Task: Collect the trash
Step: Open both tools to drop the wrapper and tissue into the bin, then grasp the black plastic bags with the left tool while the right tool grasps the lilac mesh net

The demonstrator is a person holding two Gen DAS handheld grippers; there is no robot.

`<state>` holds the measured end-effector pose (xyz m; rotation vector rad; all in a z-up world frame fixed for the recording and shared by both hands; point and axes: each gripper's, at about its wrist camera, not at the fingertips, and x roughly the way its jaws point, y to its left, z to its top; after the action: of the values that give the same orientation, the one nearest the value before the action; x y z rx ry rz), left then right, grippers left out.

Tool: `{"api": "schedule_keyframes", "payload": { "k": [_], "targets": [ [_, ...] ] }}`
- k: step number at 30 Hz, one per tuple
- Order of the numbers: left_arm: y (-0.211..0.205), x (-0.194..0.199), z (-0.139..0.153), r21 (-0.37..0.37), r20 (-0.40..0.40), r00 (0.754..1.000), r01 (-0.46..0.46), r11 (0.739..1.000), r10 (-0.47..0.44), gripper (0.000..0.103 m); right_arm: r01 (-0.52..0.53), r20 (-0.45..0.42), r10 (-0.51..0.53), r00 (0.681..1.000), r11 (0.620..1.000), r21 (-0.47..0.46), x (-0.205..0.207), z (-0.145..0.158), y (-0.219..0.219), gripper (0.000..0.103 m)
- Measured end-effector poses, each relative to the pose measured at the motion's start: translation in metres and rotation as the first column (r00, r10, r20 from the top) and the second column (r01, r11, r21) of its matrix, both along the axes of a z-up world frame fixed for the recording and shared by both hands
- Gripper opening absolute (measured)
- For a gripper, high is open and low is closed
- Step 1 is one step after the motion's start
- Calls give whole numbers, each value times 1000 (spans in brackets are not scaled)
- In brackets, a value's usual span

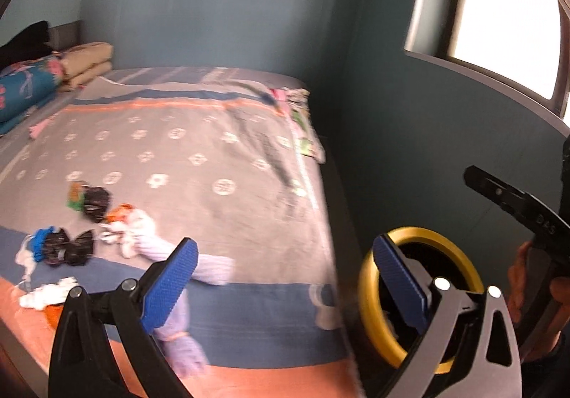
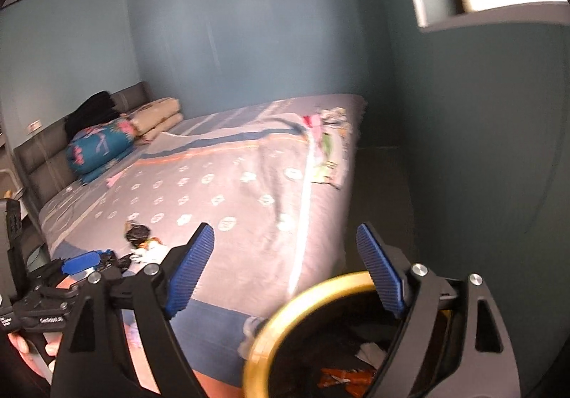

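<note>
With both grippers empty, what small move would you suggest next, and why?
Probably bring the left gripper down to the lilac scrap just ahead of it: both grippers are open and empty, litter lies on the bed, and the bin with trash inside waits beside it.

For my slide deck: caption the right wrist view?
Open right tool above a yellow-rimmed bin beside the bed, wrappers still on the blanket.

Trash scraps (image 1: 82, 227) lie on bed (image 1: 213, 155), 9 o'clock in left view. Bin (image 1: 416, 294) beside bed's edge at 4 o'clock. Folded bedding (image 1: 32, 81) at headboard, 10 o'clock.
</note>
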<state>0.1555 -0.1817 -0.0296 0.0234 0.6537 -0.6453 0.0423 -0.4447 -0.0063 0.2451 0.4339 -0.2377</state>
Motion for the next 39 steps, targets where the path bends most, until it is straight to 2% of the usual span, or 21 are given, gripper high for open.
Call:
{"api": "schedule_keyframes", "payload": {
  "k": [3, 6, 10, 20, 27, 30, 39],
  "targets": [
    [27, 9, 3, 16, 28, 997, -77, 997, 76, 95, -60, 2, 60, 998, 998, -7, 18, 6, 22, 79],
    [49, 13, 5, 20, 49, 993, -110, 994, 109, 95, -115, 7, 115, 993, 993, -33, 36, 12, 46, 79],
    [79, 26, 4, 64, 78, 983, -171, 983, 166, 95, -185, 2, 185, 983, 981, -58, 62, 16, 78, 79],
    [159, 63, -11, 74, 56, 946, -322, 944, 319, 95, -340, -51, 336, 940, 935, -97, 131, 6, 159, 79],
    [203, 95, -28, 99, 42, 931, -364, 926, 362, 95, -397, -117, 386, 915, 913, -92, 173, -19, 187, 79],
    [217, 114, -41, 111, 10, 926, -376, 920, 377, 95, -417, -157, 400, 903, 904, -93, 192, -36, 196, 79],
    [223, 154, -83, 129, -85, 908, -398, 908, 410, 95, -481, -280, 445, 850, 874, -69, 235, -93, 203, 79]
  ]
}}
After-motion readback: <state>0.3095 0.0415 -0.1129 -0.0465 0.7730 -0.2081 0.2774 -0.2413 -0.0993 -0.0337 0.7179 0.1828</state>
